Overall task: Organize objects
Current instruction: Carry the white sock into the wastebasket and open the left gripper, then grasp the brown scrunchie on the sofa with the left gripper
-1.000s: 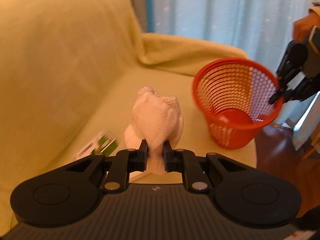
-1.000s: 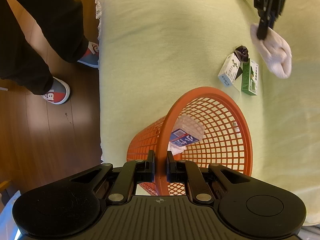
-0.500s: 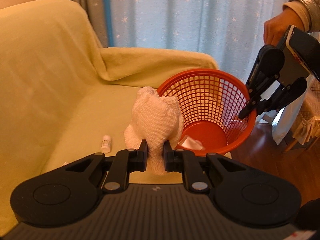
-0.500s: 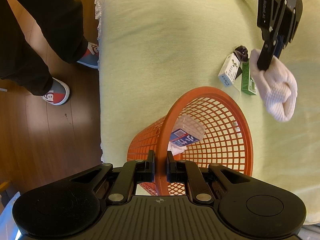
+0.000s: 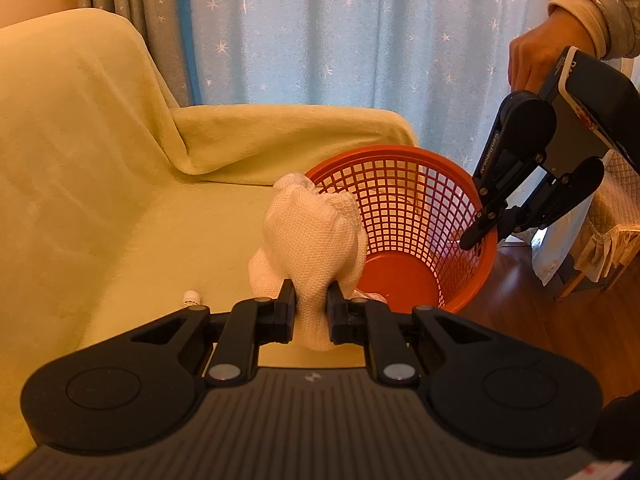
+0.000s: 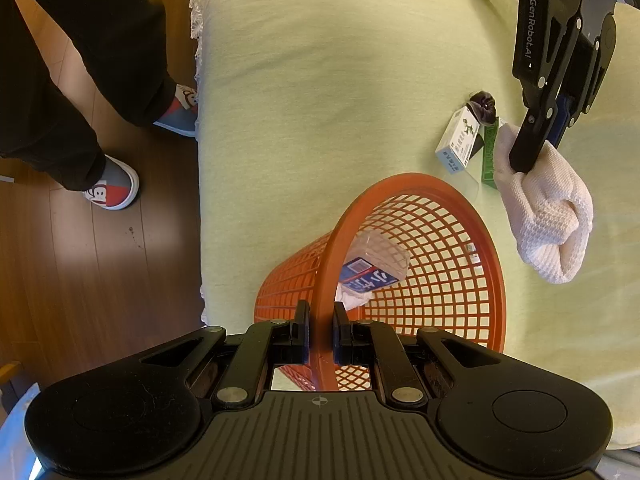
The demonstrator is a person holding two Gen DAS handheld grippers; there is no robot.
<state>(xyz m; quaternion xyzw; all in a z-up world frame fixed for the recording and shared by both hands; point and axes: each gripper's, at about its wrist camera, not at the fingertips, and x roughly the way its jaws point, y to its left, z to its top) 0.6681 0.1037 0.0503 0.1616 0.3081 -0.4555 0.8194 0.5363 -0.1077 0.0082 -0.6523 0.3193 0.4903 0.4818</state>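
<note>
White knit fills the left wrist view: the rolled sock bundle (image 5: 310, 248) sits clamped between the left gripper (image 5: 311, 312) fingers, and it now overlaps the near rim of the orange basket (image 5: 404, 220), where a second ago it was off to the side over open sofa. The swing has carried it to the basket's edge. Across the mouth, the right gripper (image 5: 486, 226) pinches the far rim, a hand (image 5: 544, 60) behind it. A small white bottle (image 5: 191, 298) lies on the yellow-green sofa cover (image 5: 100, 200) nearby.

Over to the right wrist view: right gripper (image 6: 320, 330) closed on the basket (image 6: 424, 264) rim, holding it tipped toward the incoming load. A blue-labelled clear bottle (image 6: 372, 270) already lies inside. The sock bundle (image 6: 548, 216) hangs from the left gripper (image 6: 532, 156), just beside the rim, closer than before, not yet over the opening. Two small boxes (image 6: 460, 140) and a dark item (image 6: 483, 106) wait on the sofa. My read: a short carry more, then release.
</note>
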